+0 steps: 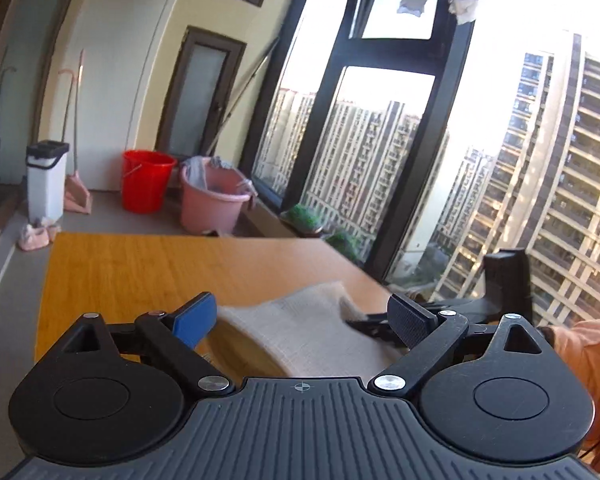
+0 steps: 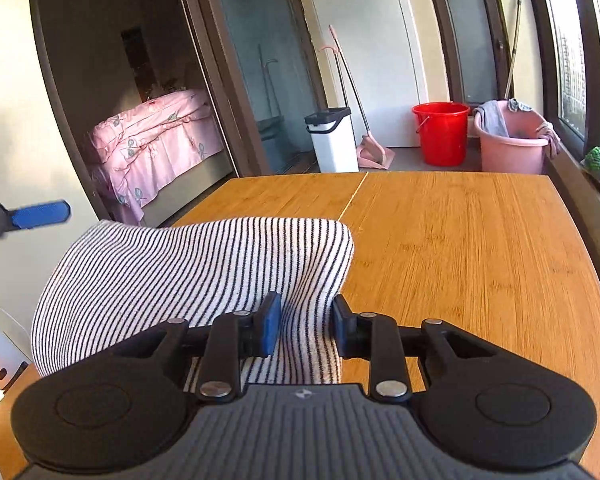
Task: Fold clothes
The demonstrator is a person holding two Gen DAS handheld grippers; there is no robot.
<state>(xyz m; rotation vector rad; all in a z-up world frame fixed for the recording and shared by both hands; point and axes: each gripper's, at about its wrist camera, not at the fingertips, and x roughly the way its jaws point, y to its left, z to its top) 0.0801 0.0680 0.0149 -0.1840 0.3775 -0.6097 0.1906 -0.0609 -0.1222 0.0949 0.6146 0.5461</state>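
The right gripper [image 2: 306, 326] is pinching the striped cloth [image 2: 188, 280] at its table [image 2: 480, 260] end, while the left gripper [image 1: 300, 320] (wide, empty) is hovering beside it.

I count 2 buckets: 1 red bucket [image 2: 441, 133] and 1 pink bucket [image 2: 512, 140]. I see 1 striped cloth [image 2: 188, 276], 1 table [image 2: 480, 248], 1 white bin [image 2: 332, 140].

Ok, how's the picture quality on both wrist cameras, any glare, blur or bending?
Left wrist view: sky behind the window is blown out, its frames bow from fisheye, and the striped cloth is smeared pale with blur. Right wrist view: evenly lit and sharp, cloth stripes crisp, table edges curved.
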